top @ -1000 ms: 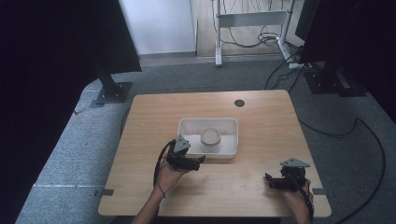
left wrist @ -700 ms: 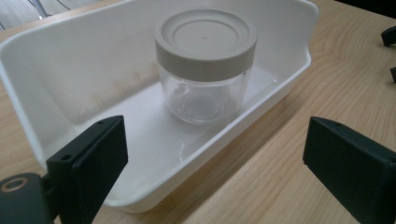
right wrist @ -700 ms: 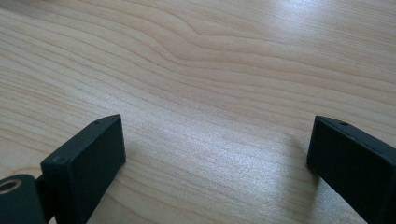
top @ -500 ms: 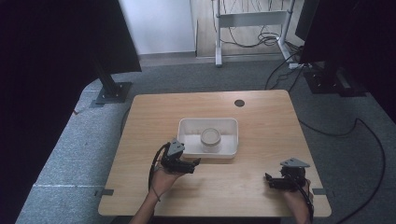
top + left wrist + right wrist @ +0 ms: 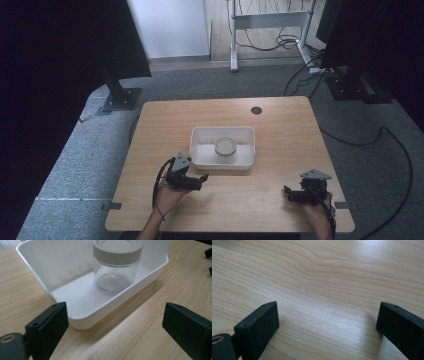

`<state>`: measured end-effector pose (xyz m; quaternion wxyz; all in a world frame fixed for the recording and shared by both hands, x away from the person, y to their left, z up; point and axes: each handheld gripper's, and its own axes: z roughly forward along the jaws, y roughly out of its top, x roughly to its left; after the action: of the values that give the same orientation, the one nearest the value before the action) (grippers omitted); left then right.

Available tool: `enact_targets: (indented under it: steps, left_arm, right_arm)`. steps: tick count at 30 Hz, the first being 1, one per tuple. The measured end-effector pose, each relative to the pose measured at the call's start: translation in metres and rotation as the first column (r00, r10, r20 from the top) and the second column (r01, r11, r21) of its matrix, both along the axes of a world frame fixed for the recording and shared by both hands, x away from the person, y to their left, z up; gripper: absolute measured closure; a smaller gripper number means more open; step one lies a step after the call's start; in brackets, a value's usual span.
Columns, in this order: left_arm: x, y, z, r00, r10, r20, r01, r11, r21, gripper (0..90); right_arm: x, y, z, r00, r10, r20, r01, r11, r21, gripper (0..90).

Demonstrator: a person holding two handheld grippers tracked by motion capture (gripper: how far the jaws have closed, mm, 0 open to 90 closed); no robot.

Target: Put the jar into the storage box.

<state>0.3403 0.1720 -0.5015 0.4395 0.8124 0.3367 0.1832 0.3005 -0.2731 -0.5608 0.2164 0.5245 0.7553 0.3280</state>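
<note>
Our left gripper (image 5: 115, 322) has its jaws apart, just short of the tray's (image 5: 82, 317) near corner; the jar (image 5: 116, 265) stands upright inside it, mid-table (image 5: 280, 125). Our right gripper (image 5: 328, 322) gapes over bare wood near the front edge

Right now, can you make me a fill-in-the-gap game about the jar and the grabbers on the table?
1. The glass jar stands inside the white ____.
2. The lid on the jar is coloured ____.
3. The left gripper has its jaws wide ____ and holds nothing.
4. The right gripper points its jaws at bare ____ of the table.

Missing words: tray; grey; open; wood.
</note>
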Motion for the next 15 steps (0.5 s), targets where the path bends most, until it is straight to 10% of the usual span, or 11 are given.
enact_targets:
  steps: [15]
  left_arm:
    - [-0.012,0.022,-0.011,0.9999,0.013,-0.006,-0.013,0.9998,-0.014,6.3]
  right_arm:
    - [0.000,0.000,0.000,1.0000,0.000,0.000,0.000,1.000,0.000,3.9]
